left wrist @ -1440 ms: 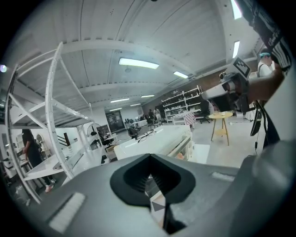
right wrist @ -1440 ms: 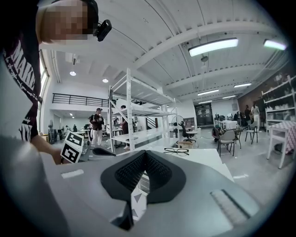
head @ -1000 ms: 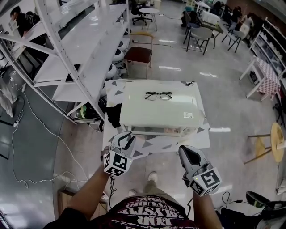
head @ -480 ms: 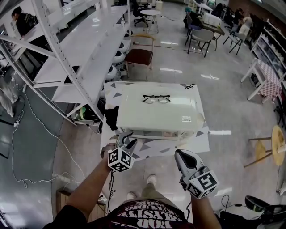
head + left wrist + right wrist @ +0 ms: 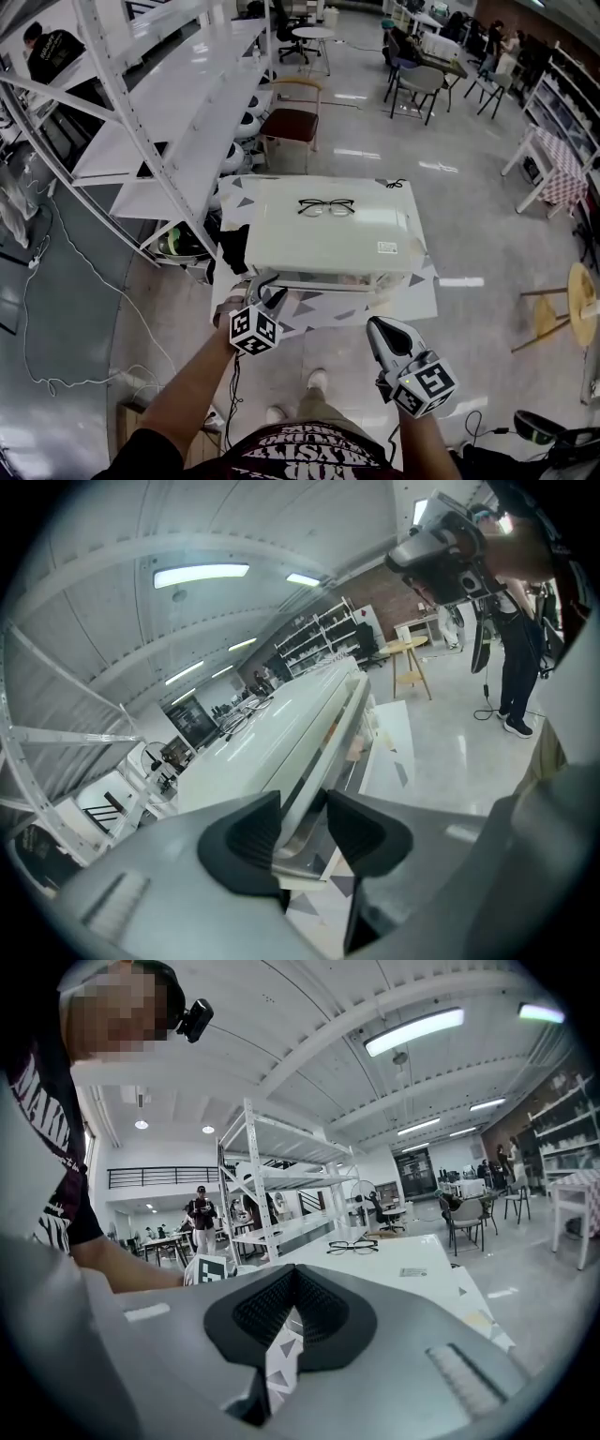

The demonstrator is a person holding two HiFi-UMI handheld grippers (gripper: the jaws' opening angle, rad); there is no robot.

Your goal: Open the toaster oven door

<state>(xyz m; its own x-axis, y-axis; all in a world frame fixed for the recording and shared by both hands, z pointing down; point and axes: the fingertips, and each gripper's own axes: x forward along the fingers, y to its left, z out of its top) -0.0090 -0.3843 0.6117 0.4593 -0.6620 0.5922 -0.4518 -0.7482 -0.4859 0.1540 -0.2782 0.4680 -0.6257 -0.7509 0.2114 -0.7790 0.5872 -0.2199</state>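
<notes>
A white toaster oven (image 5: 328,239) lies on a low table, its glass door facing me, a pair of glasses (image 5: 326,206) on its top. My left gripper (image 5: 269,298) is at the left end of the door handle (image 5: 323,278). In the left gripper view the handle (image 5: 323,752) runs between the two dark pads, and the left gripper (image 5: 302,832) is shut on it. My right gripper (image 5: 380,328) hangs shut and empty in front of the table, short of the door's right side. In the right gripper view the right gripper (image 5: 292,1312) points over the oven (image 5: 394,1260) and the glasses (image 5: 353,1247).
A cloth with grey triangles (image 5: 417,298) covers the table under the oven. A white shelving rack (image 5: 169,122) stands at the left, a chair (image 5: 291,117) behind the table, a wooden stool (image 5: 577,300) at the right. Cables (image 5: 56,281) trail over the floor at the left.
My left gripper has moved forward from in front of the table to the oven door and closed round the handle's left end. The right gripper has barely shifted.
</notes>
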